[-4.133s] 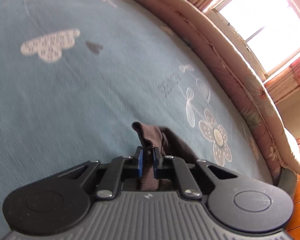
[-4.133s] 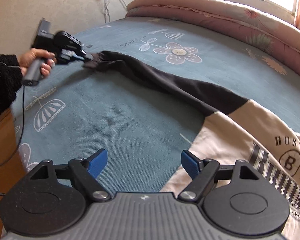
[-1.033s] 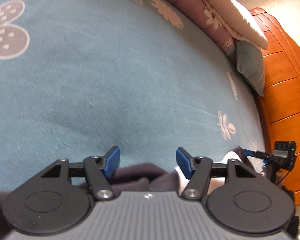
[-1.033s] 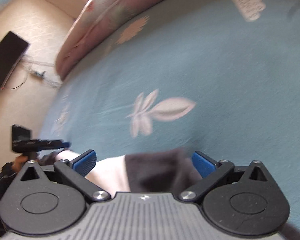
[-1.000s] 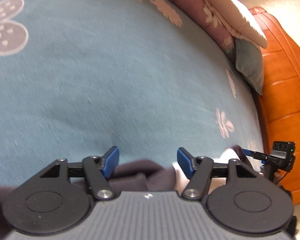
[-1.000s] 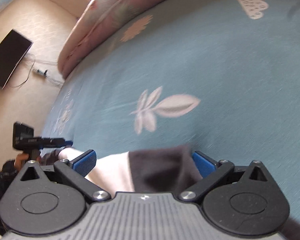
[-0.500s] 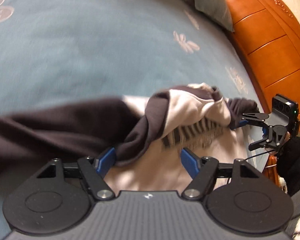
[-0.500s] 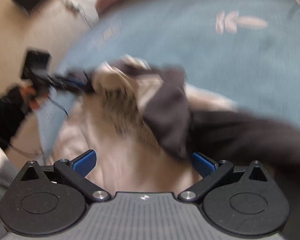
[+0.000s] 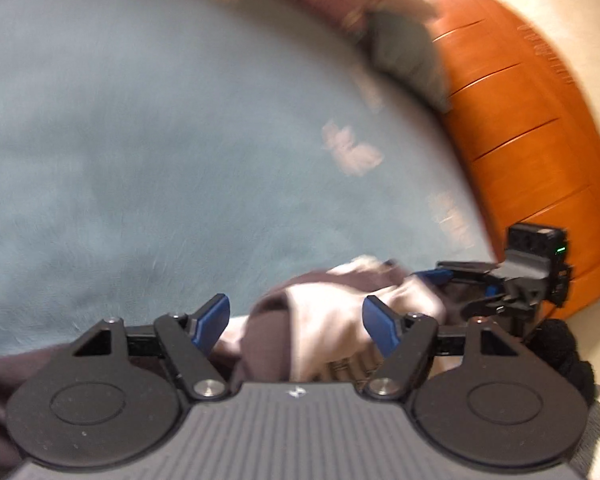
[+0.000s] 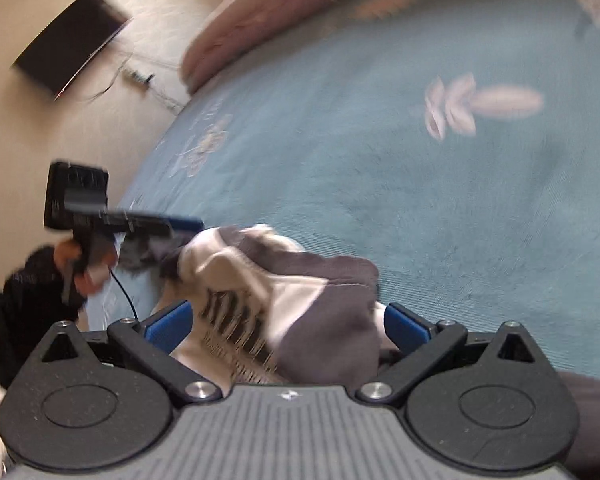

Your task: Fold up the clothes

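Left gripper (image 9: pixel 296 322), nearest the lens in its own view, stands with its blue pads well apart; garment cloth shows between them, but neither pad presses on it, so it holds nothing. Right gripper (image 10: pixel 286 326) is likewise spread wide over the same bundle, with no grip. Each tool also appears in the other's view: the right one at three o'clock of the left wrist picture, the left one at nine o'clock of the right wrist picture, where a hand (image 10: pixel 82 262) in a dark sleeve (image 10: pixel 28 292) carries it. Their tips lie at opposite ends of the heap; whether they touch the cloth there cannot be told through the blur. Sweatshirt (image 10: pixel 284 300), cream body with dark brown sleeves and a printed chest mark, lies bunched just ahead of both tools, at six o'clock of each picture, with a sleeve thrown over the cream panel. Judged from this lie, the sleeves have been brought in across the body and the tools are parted because that cloth is let go; the fold is loose and unfinished. Beyond it, the blue bedspread (image 9: pixel 140 140) with pale flower prints runs to twelve o'clock. Farthest, a rolled pink quilt (image 10: pixel 260 12) lines the far edge, and an orange wooden headboard (image 9: pixel 519 120) stands at two o'clock of the left view.
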Motion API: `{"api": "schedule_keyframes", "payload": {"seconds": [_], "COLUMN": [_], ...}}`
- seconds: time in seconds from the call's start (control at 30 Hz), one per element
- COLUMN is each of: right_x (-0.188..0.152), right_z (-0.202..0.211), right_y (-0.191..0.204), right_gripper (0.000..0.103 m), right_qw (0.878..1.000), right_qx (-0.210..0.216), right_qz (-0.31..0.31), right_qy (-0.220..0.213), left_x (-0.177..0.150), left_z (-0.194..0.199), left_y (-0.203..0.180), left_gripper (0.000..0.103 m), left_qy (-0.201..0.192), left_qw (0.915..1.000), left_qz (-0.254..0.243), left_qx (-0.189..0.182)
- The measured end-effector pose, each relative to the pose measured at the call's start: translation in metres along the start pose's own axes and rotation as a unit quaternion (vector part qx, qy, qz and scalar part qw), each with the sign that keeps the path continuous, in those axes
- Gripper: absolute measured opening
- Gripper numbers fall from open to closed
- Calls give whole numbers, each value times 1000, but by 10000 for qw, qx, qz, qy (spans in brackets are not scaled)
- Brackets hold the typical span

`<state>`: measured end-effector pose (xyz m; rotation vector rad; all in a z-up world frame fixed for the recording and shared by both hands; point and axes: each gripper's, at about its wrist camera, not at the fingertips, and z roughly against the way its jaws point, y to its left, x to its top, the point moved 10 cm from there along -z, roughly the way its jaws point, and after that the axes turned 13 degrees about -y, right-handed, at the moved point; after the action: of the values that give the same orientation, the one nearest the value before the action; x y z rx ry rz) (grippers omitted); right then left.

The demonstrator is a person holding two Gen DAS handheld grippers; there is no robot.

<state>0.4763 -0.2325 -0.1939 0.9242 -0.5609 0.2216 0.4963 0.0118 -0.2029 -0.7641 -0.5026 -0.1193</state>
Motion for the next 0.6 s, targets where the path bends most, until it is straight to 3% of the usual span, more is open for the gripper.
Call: {"api": "schedule_keyframes", "payload": {"seconds": [0.03,0.17,0.27,0.43,0.53,0.6], "right_x": [-1,-8,-28,-75,-95,-88], "right_z": [-7,3,16,25,29,31], "right_y": [-4,25,50,69,69,68], "right_gripper": [103,103,103,103,103,103], "right_qw": [9999,9979,9962,9932,9881,9875], "right_qx": [33,622,865,409,40,-83], "right_qz": [-153,-145,-56,786,1182,1321], "right_qy": [16,-131,98,749,981,855], "left_x": [-5,-19,-43,-92,-85,-69], "left_z": [2,32,47,62,72,74], "left_y": [-4,-39,-52,-51,-56,-59], "left_gripper": [71,74,76,76,76,76], "left_qy": [-43,-237,23,491,234,-72], "left_qw": [10000,9964,9945,9942,9924,9907], "left_qz": [-3,-195,-176,-774,-1145,-1296], "left_qx": [-12,-788,-1031,-556,-392,-397]}}
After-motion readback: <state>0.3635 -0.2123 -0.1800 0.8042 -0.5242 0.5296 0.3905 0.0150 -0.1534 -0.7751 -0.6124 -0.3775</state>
